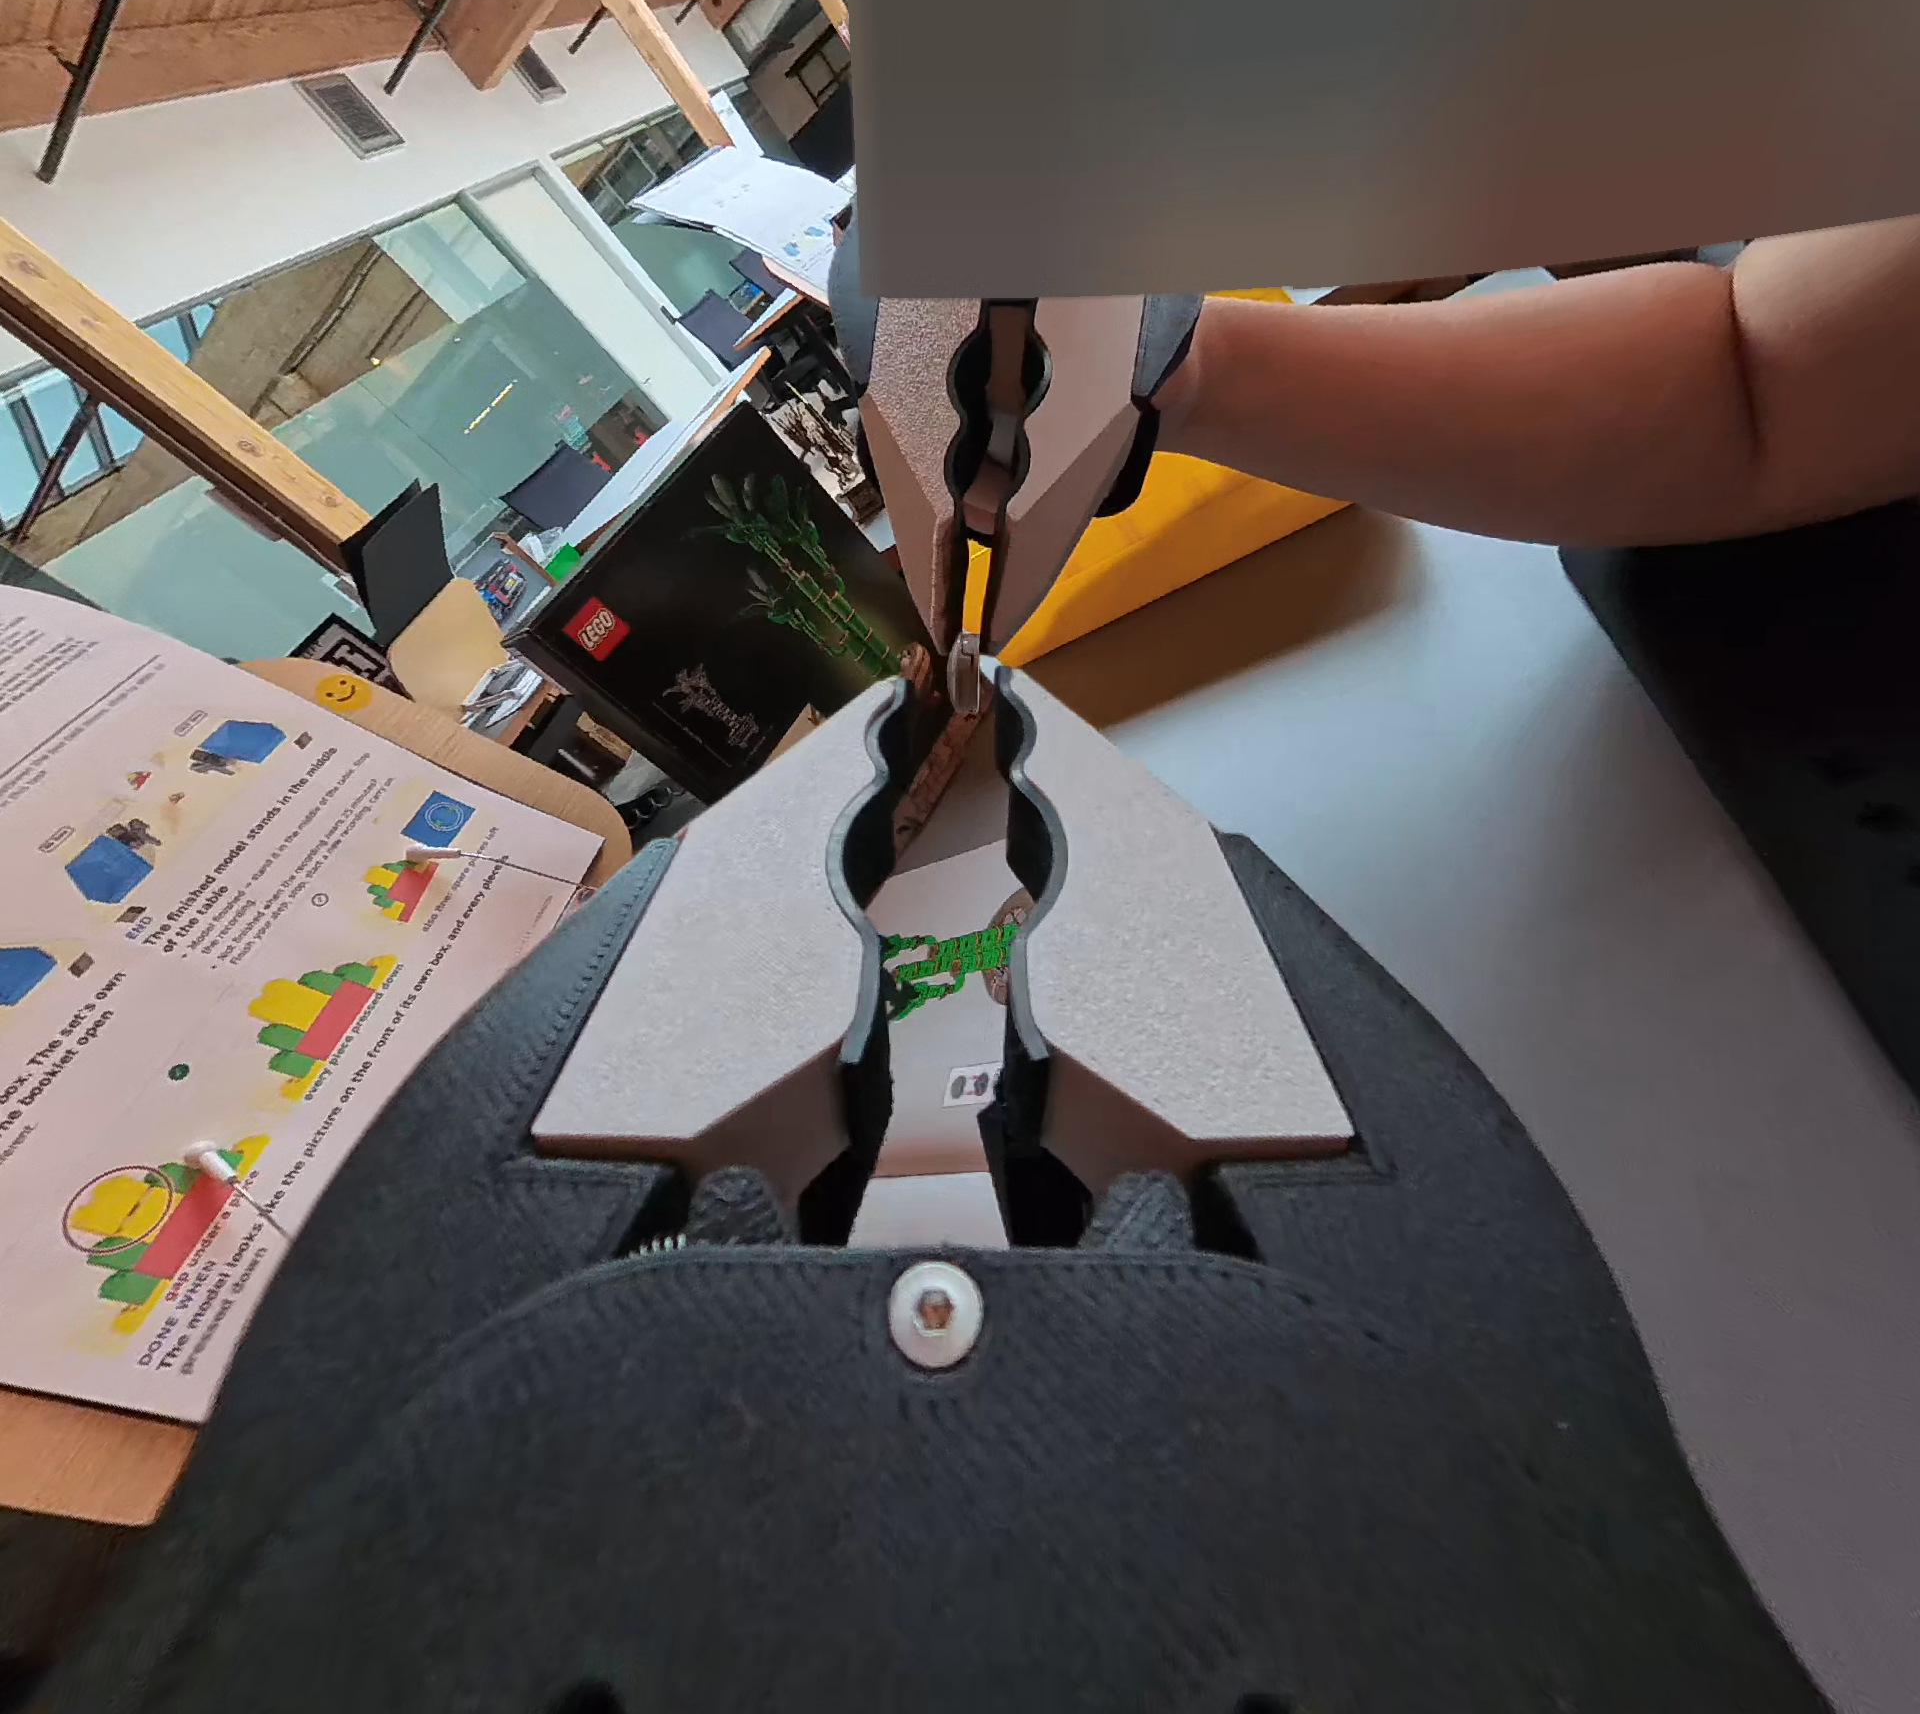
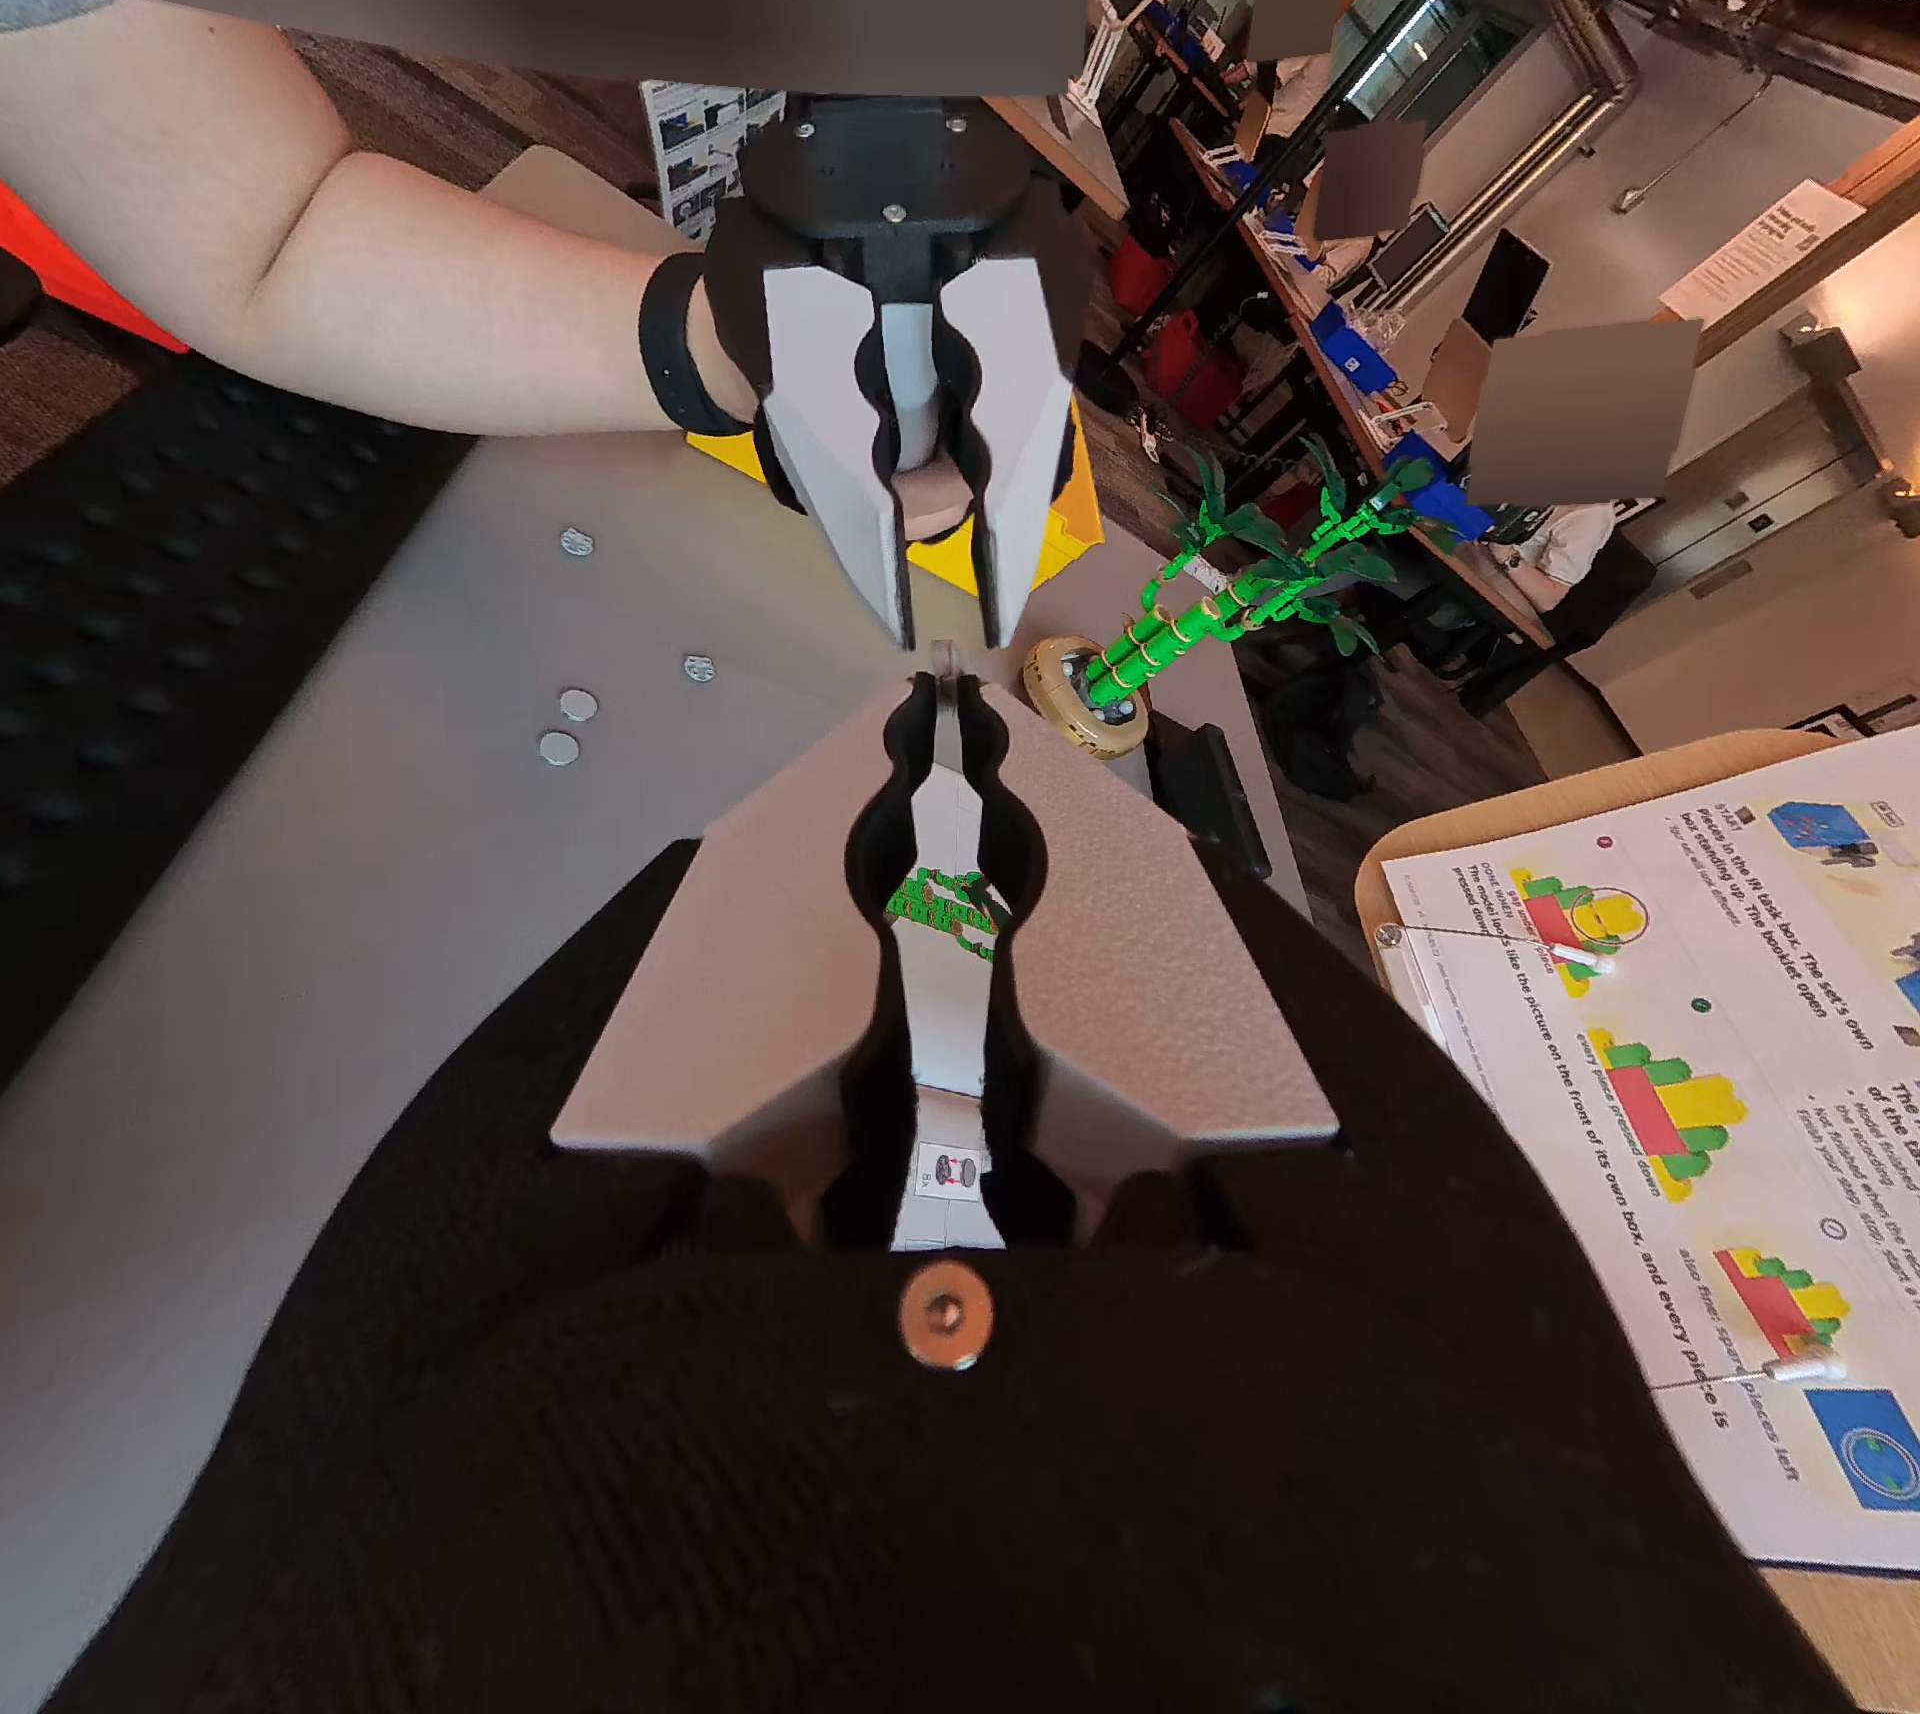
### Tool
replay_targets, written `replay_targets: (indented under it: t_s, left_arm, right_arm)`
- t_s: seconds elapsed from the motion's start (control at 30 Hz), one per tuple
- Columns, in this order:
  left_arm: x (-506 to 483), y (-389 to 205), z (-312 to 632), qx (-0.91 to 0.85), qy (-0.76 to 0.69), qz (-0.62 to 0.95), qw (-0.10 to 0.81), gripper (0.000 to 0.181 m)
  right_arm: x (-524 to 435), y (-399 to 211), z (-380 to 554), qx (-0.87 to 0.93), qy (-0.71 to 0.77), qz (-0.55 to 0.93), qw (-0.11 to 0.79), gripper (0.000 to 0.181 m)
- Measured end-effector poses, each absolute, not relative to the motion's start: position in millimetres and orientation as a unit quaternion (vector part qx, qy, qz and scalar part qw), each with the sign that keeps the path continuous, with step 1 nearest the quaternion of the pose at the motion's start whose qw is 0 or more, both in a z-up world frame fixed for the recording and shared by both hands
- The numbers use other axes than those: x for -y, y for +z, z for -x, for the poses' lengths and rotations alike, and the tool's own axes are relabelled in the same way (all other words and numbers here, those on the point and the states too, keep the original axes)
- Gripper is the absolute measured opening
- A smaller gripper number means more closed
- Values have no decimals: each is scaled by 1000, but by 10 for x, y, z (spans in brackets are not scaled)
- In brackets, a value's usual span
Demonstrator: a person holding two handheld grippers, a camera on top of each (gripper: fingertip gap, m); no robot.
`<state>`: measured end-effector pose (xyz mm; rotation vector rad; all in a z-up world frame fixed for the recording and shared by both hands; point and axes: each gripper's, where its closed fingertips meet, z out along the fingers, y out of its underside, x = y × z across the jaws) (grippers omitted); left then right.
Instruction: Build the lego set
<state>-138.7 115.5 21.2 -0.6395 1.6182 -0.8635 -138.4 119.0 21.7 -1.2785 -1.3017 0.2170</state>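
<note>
Evidently the step in hand is a hand-over or re-grip of one small part in mid-air. The right gripper (image 2: 943, 690) is clenched on a small grey round piece (image 2: 943, 658), pinching it at the very fingertips. The left gripper (image 1: 951, 688) meets it tip to tip. Its jaws stand a little apart on either side of that piece, released and not yet pinching.

The part-built bamboo model (image 2: 1216, 615) stands on the table (image 2: 312, 937) just beyond the grippers, green stalks rising tilted from a round tan base (image 2: 1086, 698). Four more grey round pieces (image 2: 577, 706) lie loose on the table to the left, well apart from the model. A yellow bin (image 2: 1070, 521) sits behind the left gripper.

My judgement is that the next move calls for the left gripper to close squarely on the piece's free edge before the right one lets go. Otherwise so small a disc could twist or drop. Then it must be carried to the base and pressed down.

As for print, the building booklet (image 2: 940, 916) lies open under the grippers, showing a green stalk drawing and a small parts callout. A printed instruction sheet (image 2: 1662, 1093) with brick diagrams and bold lines of text lies on a wooden board (image 2: 1392, 843). The set's black box (image 1: 727, 625) stands upright beyond, bearing a red square logo and a bamboo picture.
</note>
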Motion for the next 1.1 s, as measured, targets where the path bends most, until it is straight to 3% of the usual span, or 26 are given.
replay_targets:
  t_s: [0.3,1.1]
  left_arm:
    - [-1157,139,1352,-697,-356,267,563,3]
    - [-1221,100,1313,-715,-275,258,589,3]
  right_arm:
    - [-1206,180,1410,566,90,554,603,4]
    - [-1271,134,1405,560,61,577,592,7]
